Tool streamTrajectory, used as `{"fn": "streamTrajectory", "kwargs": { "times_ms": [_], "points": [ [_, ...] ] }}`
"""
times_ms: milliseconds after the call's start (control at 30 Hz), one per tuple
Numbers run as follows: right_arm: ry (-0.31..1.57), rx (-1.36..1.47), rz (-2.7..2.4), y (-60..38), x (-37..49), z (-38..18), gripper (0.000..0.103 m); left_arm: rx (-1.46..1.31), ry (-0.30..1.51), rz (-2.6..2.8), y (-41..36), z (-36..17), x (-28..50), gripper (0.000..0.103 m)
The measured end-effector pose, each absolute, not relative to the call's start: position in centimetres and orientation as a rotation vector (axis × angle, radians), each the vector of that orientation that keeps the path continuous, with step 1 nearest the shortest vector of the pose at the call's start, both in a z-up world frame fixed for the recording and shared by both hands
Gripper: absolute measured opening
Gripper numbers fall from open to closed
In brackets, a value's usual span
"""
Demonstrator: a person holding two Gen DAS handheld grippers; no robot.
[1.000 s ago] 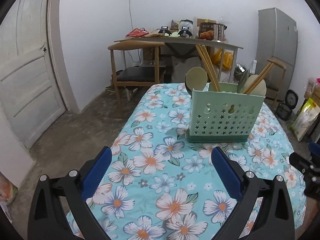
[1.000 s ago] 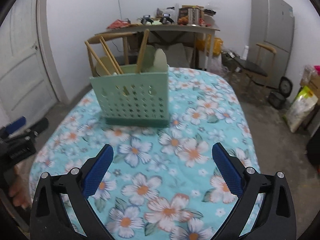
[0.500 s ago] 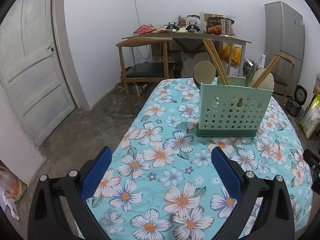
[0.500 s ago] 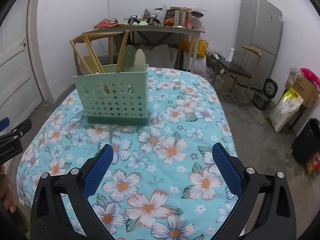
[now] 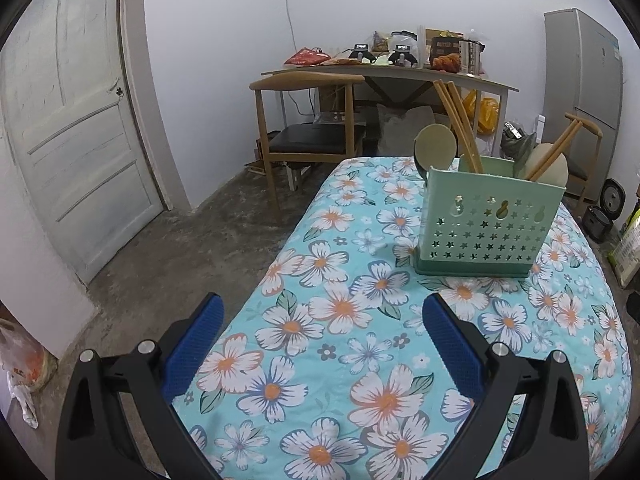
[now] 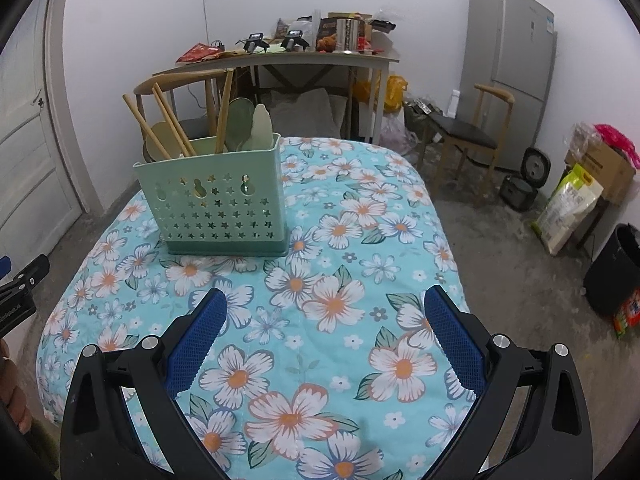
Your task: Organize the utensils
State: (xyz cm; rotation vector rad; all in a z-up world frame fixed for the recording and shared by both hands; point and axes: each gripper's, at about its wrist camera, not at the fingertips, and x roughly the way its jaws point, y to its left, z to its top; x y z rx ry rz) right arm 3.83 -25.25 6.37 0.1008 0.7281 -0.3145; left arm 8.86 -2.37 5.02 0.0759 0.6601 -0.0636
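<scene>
A green perforated utensil holder (image 5: 486, 224) stands on the floral tablecloth (image 5: 340, 320); it also shows in the right wrist view (image 6: 218, 196). It holds wooden chopsticks (image 6: 168, 126), wooden spoons (image 5: 434, 150) and green spatulas (image 6: 260, 128), all upright or leaning. My left gripper (image 5: 322, 332) is open and empty, above the table's near left edge, short of the holder. My right gripper (image 6: 326, 328) is open and empty, above the near side of the table, right of the holder.
A wooden chair (image 5: 308, 120) and a cluttered side table (image 5: 400, 72) stand behind the table. A fridge (image 6: 512, 68), a second chair (image 6: 464, 136), a rice bag (image 6: 568, 208) and a black bin (image 6: 618, 268) are at the right. A white door (image 5: 68, 140) is at the left.
Both grippers have pulled back and risen from the holder, which looks smaller and farther. The left view has swung left toward the door. Both stay open.
</scene>
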Motion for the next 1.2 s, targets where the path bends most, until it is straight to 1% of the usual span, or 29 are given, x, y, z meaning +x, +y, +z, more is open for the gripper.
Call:
{"fn": "streamTrajectory", "kwargs": {
  "times_ms": [1200],
  "points": [
    [0.723,0.098,-0.314,-25.03,4.01,6.5,0.095,0.073,0.666,-0.073,-2.08,5.15,8.86,0.097]
  ]
}}
